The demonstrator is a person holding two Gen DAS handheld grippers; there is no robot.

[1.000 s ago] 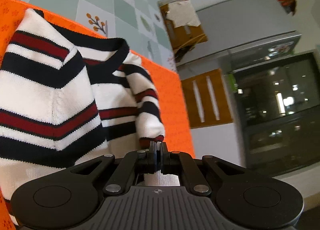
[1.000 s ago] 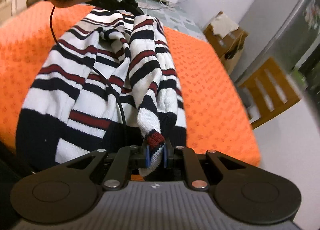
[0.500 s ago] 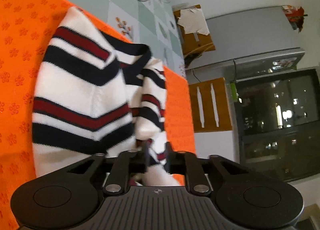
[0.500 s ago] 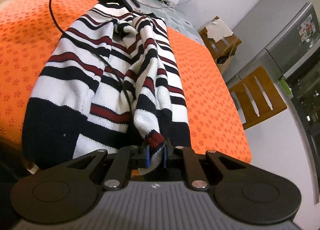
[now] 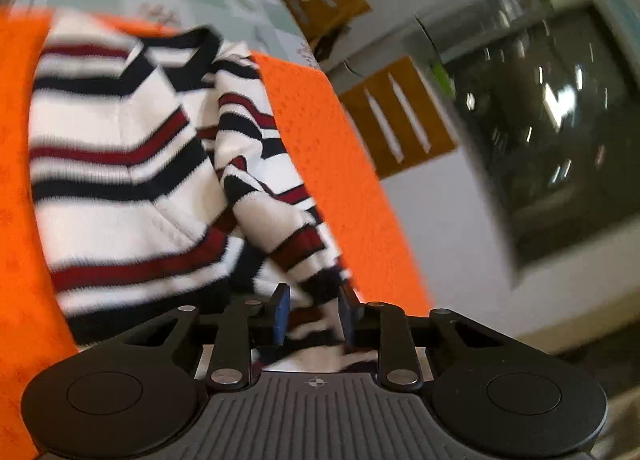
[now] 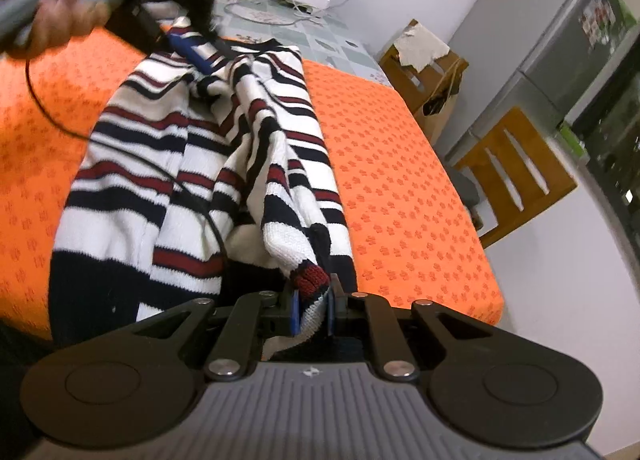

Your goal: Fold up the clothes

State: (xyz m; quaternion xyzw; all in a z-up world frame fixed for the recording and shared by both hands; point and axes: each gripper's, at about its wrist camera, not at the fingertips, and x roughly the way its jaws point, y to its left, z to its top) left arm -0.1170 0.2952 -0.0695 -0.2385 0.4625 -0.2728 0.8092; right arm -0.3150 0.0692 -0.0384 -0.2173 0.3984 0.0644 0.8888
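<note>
Looking down the right wrist view, the striped sweater (image 6: 168, 164) lay sprawled over the orange cloth (image 6: 392, 188) covering the desk, filling the centre-left of the frame, with its dark hem toward the bottom left and the collar toward the top. The right gripper (image 6: 311, 310) sat at the bottom centre and its fingers were clamped on the sleeve cuff (image 6: 310, 280), the red-and-navy ribbed end bunched up between the blue pads, with the sleeve running up from there over the body of the sweater. In the upper left of that same frame a hand (image 6: 52, 16) held the left gripper (image 6: 192, 50) over the collar end, pretty blurry, and a thin black cable (image 6: 132, 156) trailed from it across the stripes. The left wrist view was smeared too, but the sweater (image 5: 120, 164) took up the left half, and the left gripper (image 5: 313, 312) at the bottom centre had its fingers spread apart, with striped knit showing in the gap between them but nothing pinched as far as I could see. Off to the right in both views stood a wooden chair (image 6: 516, 168), and a cardboard box (image 6: 424, 72) sat past the far desk edge, with a grey fridge (image 6: 560, 40) in the upper right.
</note>
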